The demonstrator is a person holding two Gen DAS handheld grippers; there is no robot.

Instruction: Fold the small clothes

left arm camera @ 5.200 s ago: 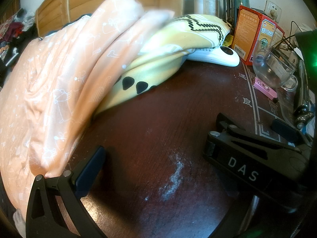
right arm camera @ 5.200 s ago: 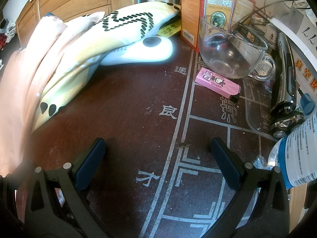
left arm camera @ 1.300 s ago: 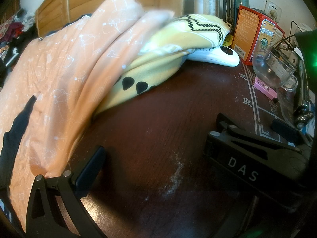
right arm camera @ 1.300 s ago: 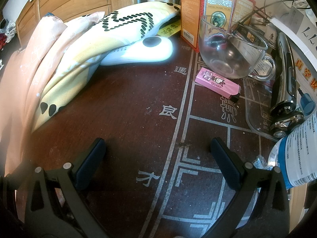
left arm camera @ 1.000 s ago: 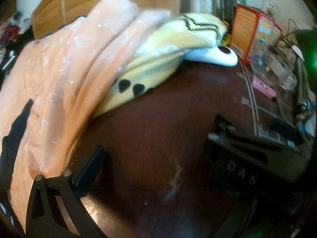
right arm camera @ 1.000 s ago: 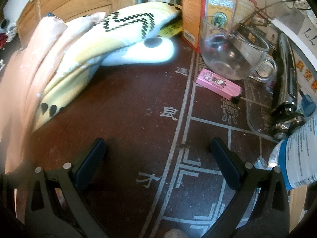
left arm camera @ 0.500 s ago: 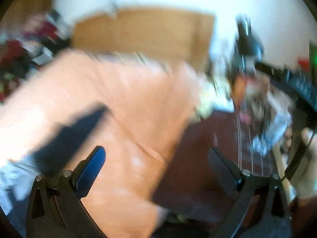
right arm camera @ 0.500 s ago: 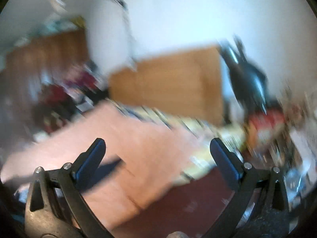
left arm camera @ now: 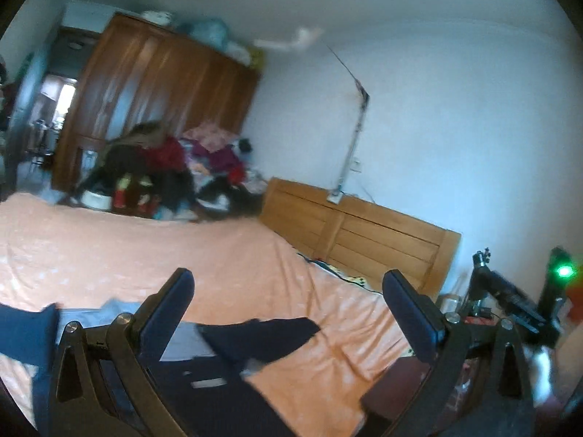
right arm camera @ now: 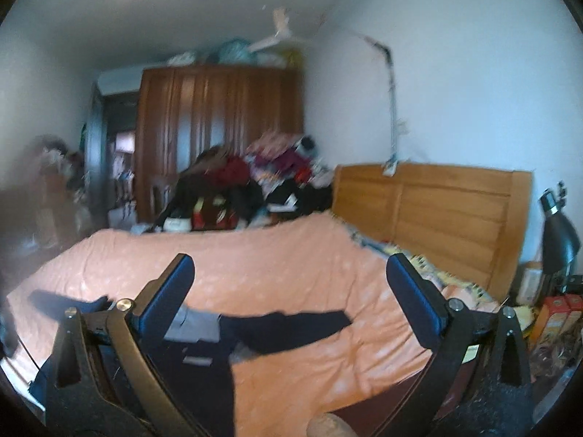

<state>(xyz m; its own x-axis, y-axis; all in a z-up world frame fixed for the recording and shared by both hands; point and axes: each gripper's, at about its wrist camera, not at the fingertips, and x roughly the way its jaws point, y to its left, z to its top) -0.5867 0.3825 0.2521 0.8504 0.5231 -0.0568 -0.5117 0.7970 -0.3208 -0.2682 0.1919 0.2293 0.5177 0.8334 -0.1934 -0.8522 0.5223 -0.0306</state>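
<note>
A dark navy garment [right arm camera: 284,327] lies spread on the orange bed sheet [right arm camera: 273,266], one sleeve reaching right and another left, with a grey inner patch [right arm camera: 193,324] showing near its middle. In the left wrist view the same garment [left arm camera: 262,338] lies low in the picture, partly hidden behind the finger frame. My left gripper [left arm camera: 288,287] is held above the near edge of the bed, open and holding nothing. My right gripper [right arm camera: 289,276] is likewise open over the bed, with the garment below and beyond its fingers.
A wooden headboard [right arm camera: 437,204] stands at the right end of the bed. Beyond the bed are a heap of clothes [right arm camera: 255,182] and a brown wardrobe [right arm camera: 218,116]. A black desk lamp [right arm camera: 557,229] and orange boxes [right arm camera: 557,313] sit at the right. The dark table edge [left arm camera: 393,382] shows below.
Both grippers have lifted off the dark table and swung up towards the bed. The table clutter has left view; the bed and dark garment now fill the lower picture.
</note>
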